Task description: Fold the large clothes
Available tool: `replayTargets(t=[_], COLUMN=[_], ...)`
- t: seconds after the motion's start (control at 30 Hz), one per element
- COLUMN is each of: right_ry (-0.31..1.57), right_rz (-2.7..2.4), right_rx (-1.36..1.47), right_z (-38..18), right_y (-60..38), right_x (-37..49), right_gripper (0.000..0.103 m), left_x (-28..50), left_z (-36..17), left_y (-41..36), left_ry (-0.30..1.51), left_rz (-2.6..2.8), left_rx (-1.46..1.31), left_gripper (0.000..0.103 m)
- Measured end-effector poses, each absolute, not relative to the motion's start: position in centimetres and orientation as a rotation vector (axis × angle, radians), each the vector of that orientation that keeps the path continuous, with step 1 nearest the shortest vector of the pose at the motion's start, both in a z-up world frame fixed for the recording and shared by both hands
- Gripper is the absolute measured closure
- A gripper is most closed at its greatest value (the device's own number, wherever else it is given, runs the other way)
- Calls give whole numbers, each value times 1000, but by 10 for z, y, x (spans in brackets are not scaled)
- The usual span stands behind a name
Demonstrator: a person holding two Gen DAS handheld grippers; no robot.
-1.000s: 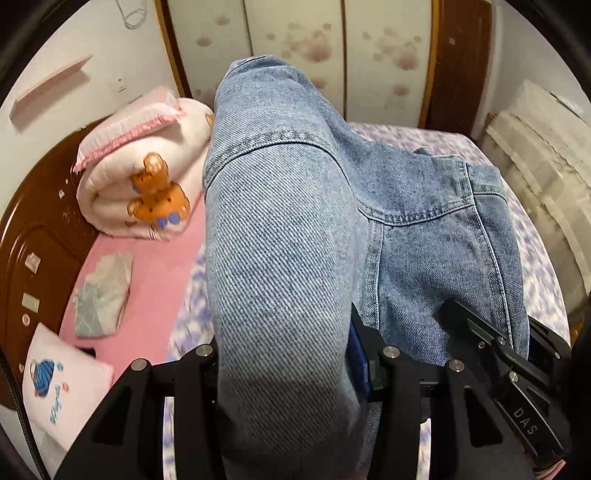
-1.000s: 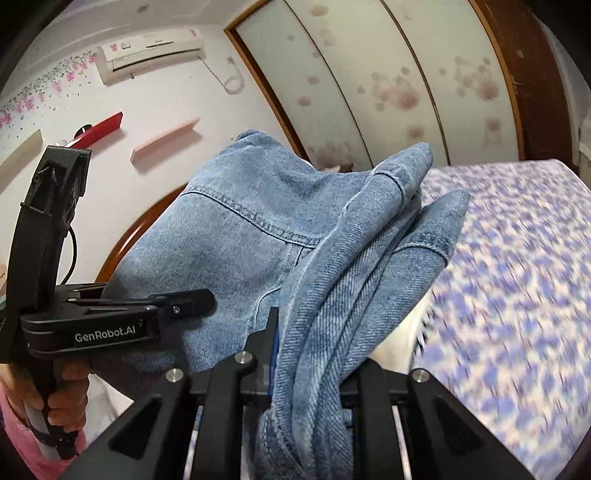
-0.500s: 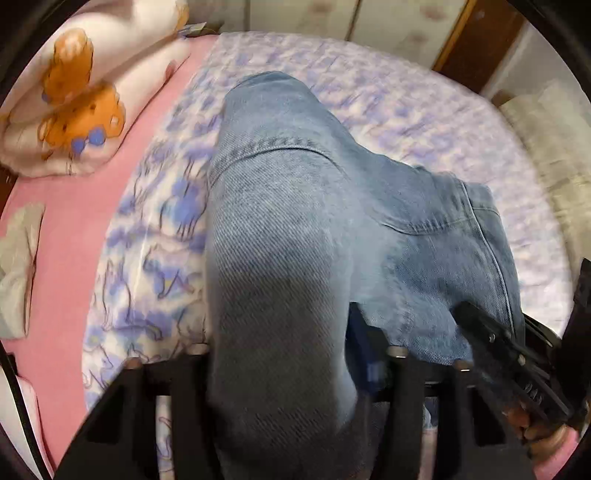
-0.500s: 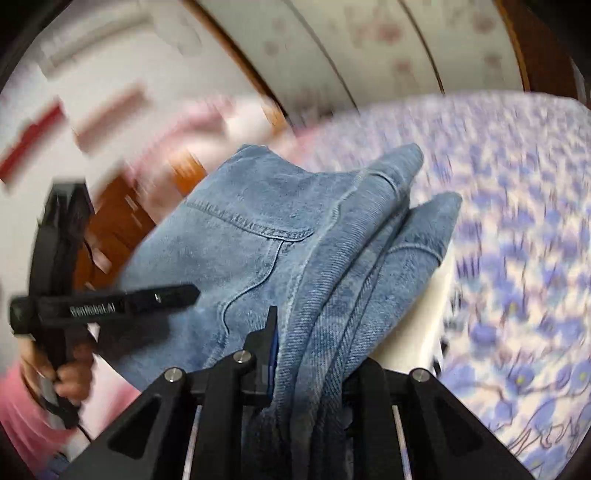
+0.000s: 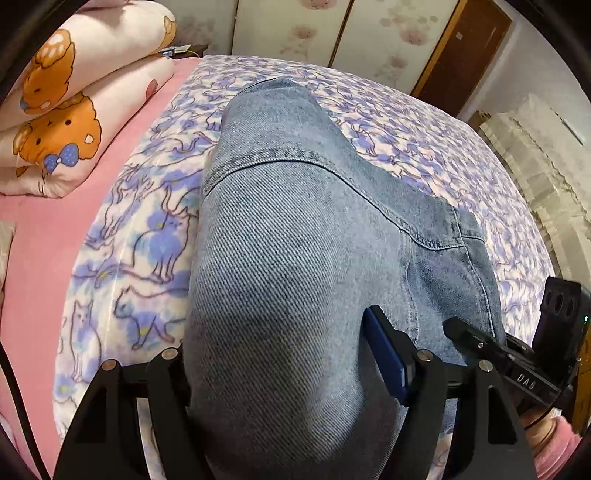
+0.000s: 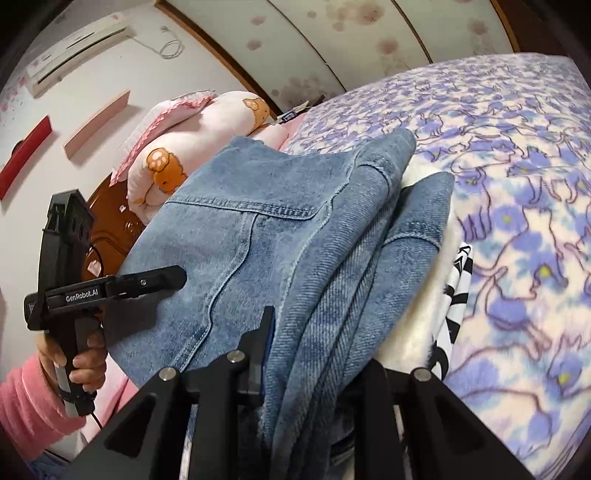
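The jeans (image 5: 295,258) bulge over the left gripper (image 5: 280,373), hiding its fingertips and the blanket (image 5: 140,229) below. At 6 o'clock the denim runs off the picture. In the right wrist view, folds bury the right gripper (image 6: 314,354), and a black-and-white cloth (image 6: 456,295) at 4 o'clock shows only an edge.

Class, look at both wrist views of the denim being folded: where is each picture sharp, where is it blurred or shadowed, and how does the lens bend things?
Left wrist view: denim garment weave crisp, darkly shaded near the left gripper; wardrobe doors bow. Right wrist view: denim sharp by the right gripper; cat-print blanket smeared at right; black corners frame both.
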State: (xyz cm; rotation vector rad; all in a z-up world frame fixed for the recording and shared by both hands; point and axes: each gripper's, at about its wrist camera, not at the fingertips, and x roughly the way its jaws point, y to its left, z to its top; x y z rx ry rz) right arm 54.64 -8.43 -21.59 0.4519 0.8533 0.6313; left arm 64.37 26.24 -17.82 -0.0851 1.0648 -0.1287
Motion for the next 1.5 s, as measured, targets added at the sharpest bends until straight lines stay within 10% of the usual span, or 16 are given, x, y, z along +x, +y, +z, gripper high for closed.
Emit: replayTargets(t=[0.57,1.13,1.5], right_ry=[965,1247,1355], right_rz=[346,-157,-213], right_rx=[335,442,376], right_z=[-203,-282,-283], right_y=[-156,-264,-334], right_x=[453,162,19], right_gripper=[65,59,24], left_x=[521,287,105], left_z=[-156,-227,-222], left_y=[261,119,-62], left_ry=[1033,1230,1261], left_rz=[123,188,53], left_rx=[-198,-17,113], left_gripper=[21,21,21])
